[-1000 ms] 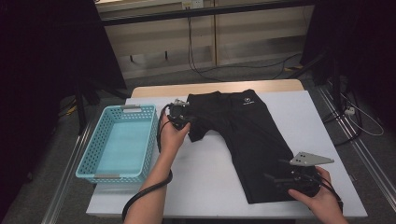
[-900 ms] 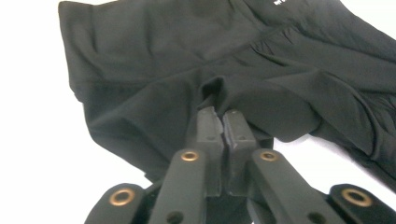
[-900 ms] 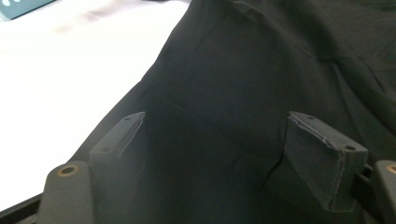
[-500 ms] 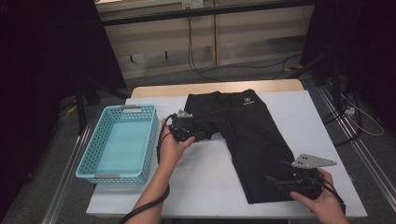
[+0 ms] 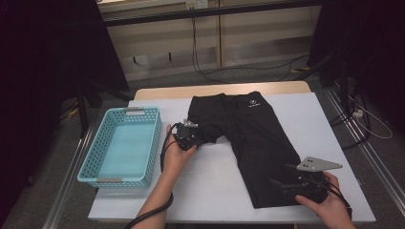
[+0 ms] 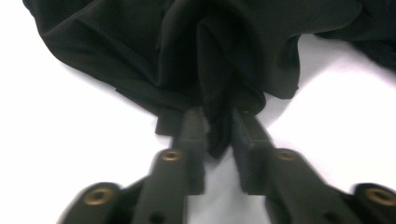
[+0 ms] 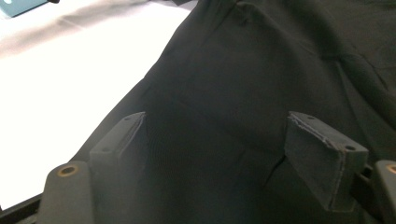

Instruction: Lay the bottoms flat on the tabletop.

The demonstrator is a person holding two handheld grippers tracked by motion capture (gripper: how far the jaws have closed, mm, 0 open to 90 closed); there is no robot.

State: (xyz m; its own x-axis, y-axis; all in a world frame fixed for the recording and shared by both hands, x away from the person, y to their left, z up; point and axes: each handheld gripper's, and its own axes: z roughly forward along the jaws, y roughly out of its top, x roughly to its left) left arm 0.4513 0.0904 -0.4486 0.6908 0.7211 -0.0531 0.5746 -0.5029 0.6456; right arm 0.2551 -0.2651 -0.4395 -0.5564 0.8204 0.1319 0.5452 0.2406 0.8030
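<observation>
A pair of black trousers (image 5: 253, 129) lies on the white table (image 5: 210, 186), one leg stretched toward the near right, the other bunched up short at the left. My left gripper (image 5: 197, 139) sits at that bunched leg. Its jaws have just been closing, and a fold of the black cloth (image 6: 219, 93) is now pinched between its tips (image 6: 218, 122). My right gripper (image 5: 282, 183) rests on the hem end of the long leg. Its jaws stand wide apart (image 7: 217, 140) over the cloth (image 7: 243, 84), with its pads off the fabric.
A light blue plastic basket (image 5: 154, 143) stands at the table's left side, with nothing in it. Bare white tabletop lies between the two hands. Dark chairs and cables surround the table on the floor.
My left hand has come toward the near side and slightly right along the bunched leg, settling lower on the cloth. The right hand has stayed put.
</observation>
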